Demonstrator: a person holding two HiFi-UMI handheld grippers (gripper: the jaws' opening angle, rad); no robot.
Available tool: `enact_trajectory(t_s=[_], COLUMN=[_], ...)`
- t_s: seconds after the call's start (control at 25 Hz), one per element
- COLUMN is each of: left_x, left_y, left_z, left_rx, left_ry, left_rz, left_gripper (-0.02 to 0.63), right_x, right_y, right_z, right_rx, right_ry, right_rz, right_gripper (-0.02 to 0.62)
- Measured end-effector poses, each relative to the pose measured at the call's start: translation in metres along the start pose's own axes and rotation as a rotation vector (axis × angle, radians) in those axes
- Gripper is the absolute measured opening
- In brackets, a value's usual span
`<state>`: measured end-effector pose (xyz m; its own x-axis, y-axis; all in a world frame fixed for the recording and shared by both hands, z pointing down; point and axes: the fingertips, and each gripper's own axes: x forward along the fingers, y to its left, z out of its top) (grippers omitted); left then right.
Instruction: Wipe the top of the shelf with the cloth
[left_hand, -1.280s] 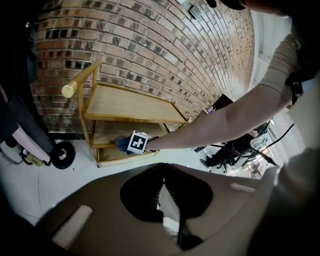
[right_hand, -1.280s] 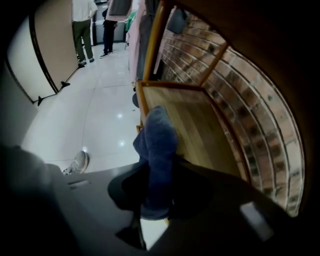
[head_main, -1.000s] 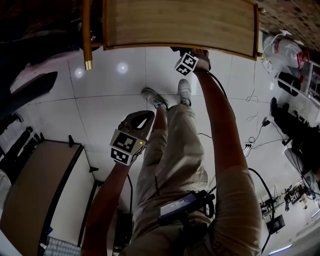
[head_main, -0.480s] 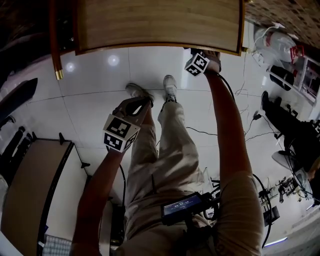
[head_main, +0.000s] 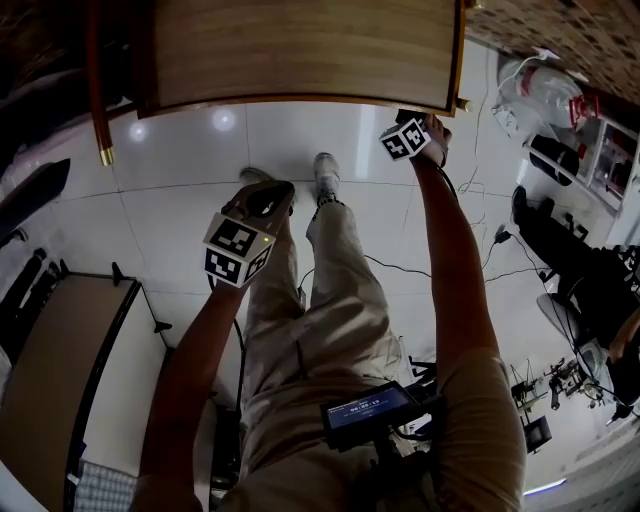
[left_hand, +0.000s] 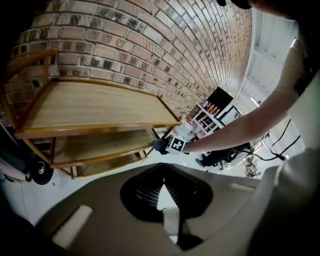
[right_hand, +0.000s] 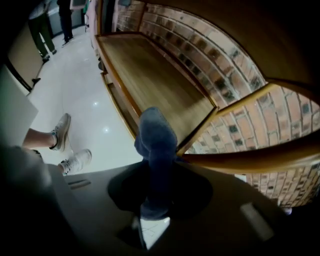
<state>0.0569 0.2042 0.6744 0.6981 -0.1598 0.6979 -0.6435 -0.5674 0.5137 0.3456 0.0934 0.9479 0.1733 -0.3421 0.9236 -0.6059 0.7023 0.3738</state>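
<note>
The right gripper (right_hand: 156, 167) pinches the blue cloth (right_hand: 155, 135) just off the shelf's (right_hand: 150, 75) near right corner. The shelf top runs lengthwise ahead of it. The left gripper (left_hand: 162, 170), jaws together and empty, hangs farther from the shelf.

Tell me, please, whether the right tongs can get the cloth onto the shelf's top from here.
Probably yes. The right tongs hold the cloth just off the near right corner of the shelf, and its top board lies bare with nothing between; a short lift seems enough.
</note>
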Motion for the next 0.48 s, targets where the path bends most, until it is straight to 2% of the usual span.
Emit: enact_trajectory(t_s=[0.28, 0.48], left_x=[-0.003, -0.006], left_y=[0.003, 0.015], left_z=[0.002, -0.025], left_rx=[-0.021, -0.037], left_ry=[-0.012, 0.012], left_rz=[0.033, 0.04], left_gripper=[0.0, 0.0], right_x=[-0.057, -0.092], right_y=[0.057, 0.109], right_z=[0.025, 0.068], right_rx=[-0.049, -0.049], right_ry=[-0.136, -0.257], right_rz=[0.121, 0.196], right_gripper=[0.083, 0.084])
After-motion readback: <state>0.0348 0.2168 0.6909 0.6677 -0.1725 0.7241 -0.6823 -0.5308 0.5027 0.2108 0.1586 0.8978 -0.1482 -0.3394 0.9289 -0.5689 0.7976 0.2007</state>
